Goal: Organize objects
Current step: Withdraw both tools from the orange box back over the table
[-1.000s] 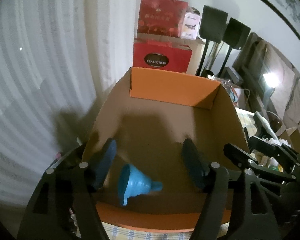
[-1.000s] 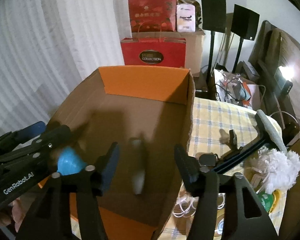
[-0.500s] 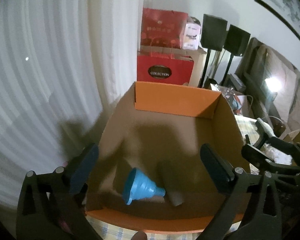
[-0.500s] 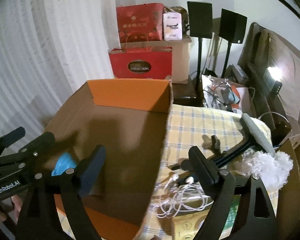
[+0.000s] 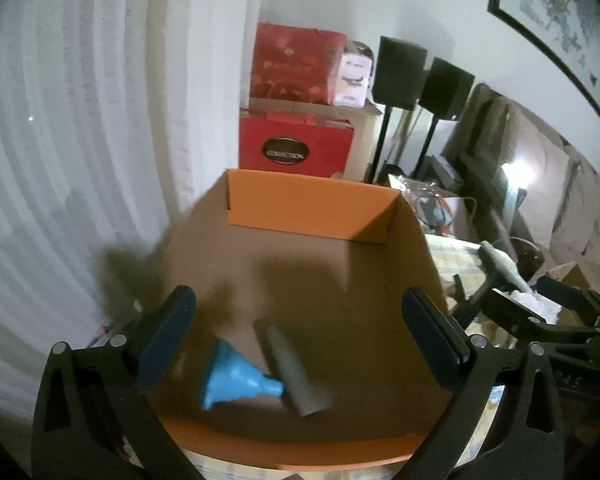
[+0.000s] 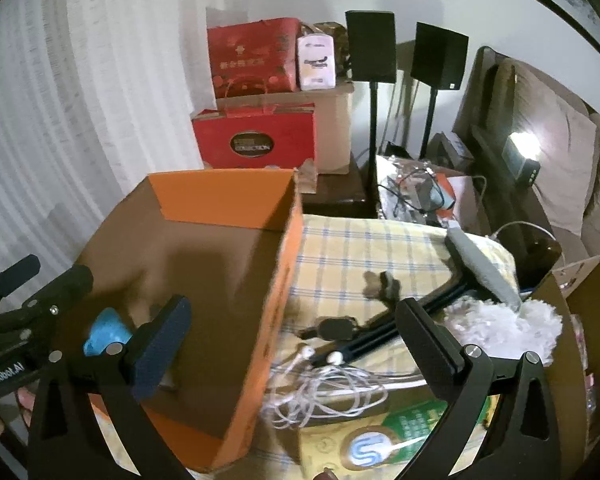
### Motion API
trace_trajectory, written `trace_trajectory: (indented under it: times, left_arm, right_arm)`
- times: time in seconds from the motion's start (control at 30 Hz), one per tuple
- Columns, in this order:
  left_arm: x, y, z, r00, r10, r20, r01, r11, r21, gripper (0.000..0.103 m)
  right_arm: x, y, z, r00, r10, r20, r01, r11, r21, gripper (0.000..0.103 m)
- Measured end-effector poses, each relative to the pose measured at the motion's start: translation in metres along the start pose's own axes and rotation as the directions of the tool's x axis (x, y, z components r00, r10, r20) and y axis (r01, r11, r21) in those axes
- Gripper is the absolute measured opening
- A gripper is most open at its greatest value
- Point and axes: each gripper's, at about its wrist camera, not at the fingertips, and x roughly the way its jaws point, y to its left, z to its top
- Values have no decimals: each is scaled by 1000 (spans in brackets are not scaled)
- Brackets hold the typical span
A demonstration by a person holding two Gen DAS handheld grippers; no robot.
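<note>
An open orange cardboard box (image 5: 308, 208) stands on the checked table; it also shows in the right wrist view (image 6: 220, 196). Inside lie a blue funnel (image 5: 236, 380) and a grey cylinder-shaped object (image 5: 292, 368) beside it. The funnel also shows in the right wrist view (image 6: 104, 332). My left gripper (image 5: 300, 328) is open and empty above the box's near end. My right gripper (image 6: 292, 340) is open and empty over the box's right wall. White earphones (image 6: 324, 384), a black-handled white duster (image 6: 500, 320) and a green packet (image 6: 380, 440) lie on the table right of the box.
Red gift bags (image 6: 256, 140) and a cardboard carton stand behind the box. Black speakers on stands (image 6: 372, 48) are at the back. A white curtain (image 5: 80, 120) hangs at the left. A sofa with cushions (image 6: 548, 152) is at the right.
Both grippers opened wide and pulled back and up. The grey object dropped into the box and came to rest beside the funnel. The right gripper shifted right, towards the table.
</note>
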Motion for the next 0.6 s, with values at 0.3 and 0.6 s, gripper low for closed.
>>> trace_trajectory:
  times: [0.3,0.6]
  left_arm:
    - [3,-33,5,997,-82,-14,82,996,29,102]
    - [13,-69,7,985,-160,-57,164,985,61,101]
  right_arm:
    - [-11,-53,1,999,-54,-3,54,998,26,103]
    - [-20,-98,-1,995,-101,6,100,992,72,102]
